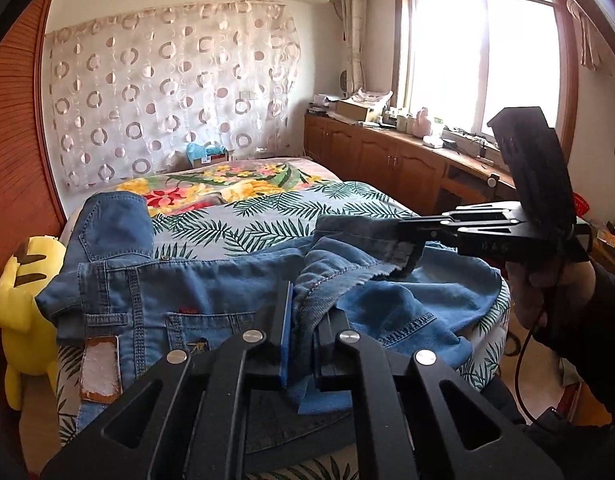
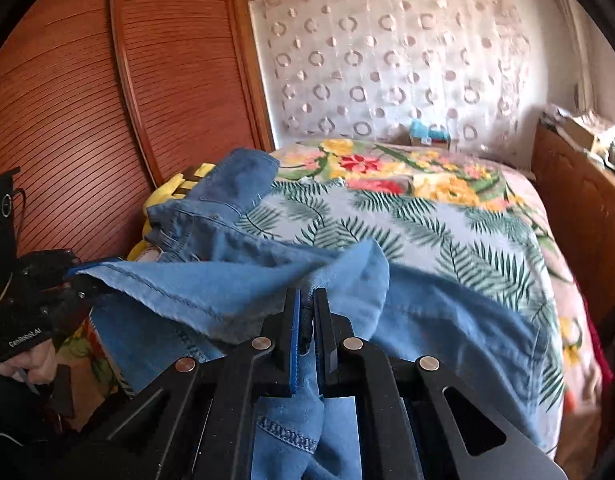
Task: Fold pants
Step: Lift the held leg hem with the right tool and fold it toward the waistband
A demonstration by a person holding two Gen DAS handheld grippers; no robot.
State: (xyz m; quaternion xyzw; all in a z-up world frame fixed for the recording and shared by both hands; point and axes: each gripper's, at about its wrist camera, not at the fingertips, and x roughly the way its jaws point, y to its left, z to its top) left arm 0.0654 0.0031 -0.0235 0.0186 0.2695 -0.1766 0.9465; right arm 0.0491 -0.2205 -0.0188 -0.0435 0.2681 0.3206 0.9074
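Blue denim pants [image 1: 179,280] lie crumpled across the near end of the bed, their waistband with pockets and a leather patch [image 1: 100,368] to the left. In the left wrist view my left gripper [image 1: 309,304] is shut on a stitched fold of the denim, lifted off the bed. My right gripper [image 1: 407,240] reaches in from the right, shut on a raised hem. In the right wrist view that right gripper [image 2: 306,300] pinches a bunch of the pants [image 2: 447,312]. At the far left, the left gripper [image 2: 77,280] holds another edge, so the cloth hangs stretched between the two.
The bed has a palm-leaf sheet [image 1: 267,220] and a floral blanket [image 2: 407,168] farther back. A yellow plush toy [image 1: 23,292] sits at its left edge by the wooden slatted door [image 2: 87,100]. Wooden cabinets [image 1: 387,156] run under the window on the right. A person's hand [image 1: 547,284] holds the right gripper.
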